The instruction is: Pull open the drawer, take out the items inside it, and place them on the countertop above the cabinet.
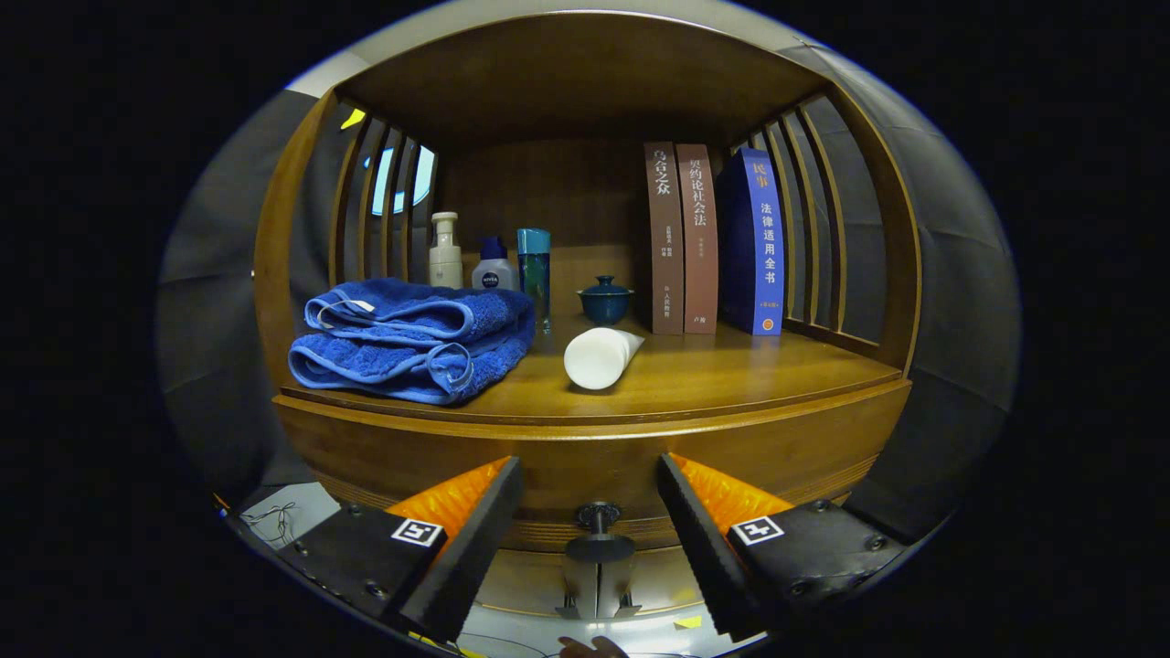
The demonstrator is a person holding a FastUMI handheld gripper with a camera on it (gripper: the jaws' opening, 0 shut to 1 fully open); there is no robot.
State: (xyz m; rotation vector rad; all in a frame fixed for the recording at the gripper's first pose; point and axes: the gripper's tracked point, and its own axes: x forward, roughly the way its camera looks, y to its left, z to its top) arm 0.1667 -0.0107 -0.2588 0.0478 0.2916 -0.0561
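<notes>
We see the gripper point(590, 512) spread wide, fingers either side of the drawer knob point(598, 530) but not touching it. The drawer point(585, 471) sits shut under the countertop point(713, 375). On the countertop: a folded blue towel point(411, 338), a white tube point(599, 356) lying flat, a small blue lidded cup point(604, 299), books point(713, 239) upright, bottles point(494, 260) behind the towel.

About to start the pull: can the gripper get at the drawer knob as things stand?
Probably yes. The gripper is open, its fingers either side of the drawer knob, which sits between them with nothing in front of it.
</notes>
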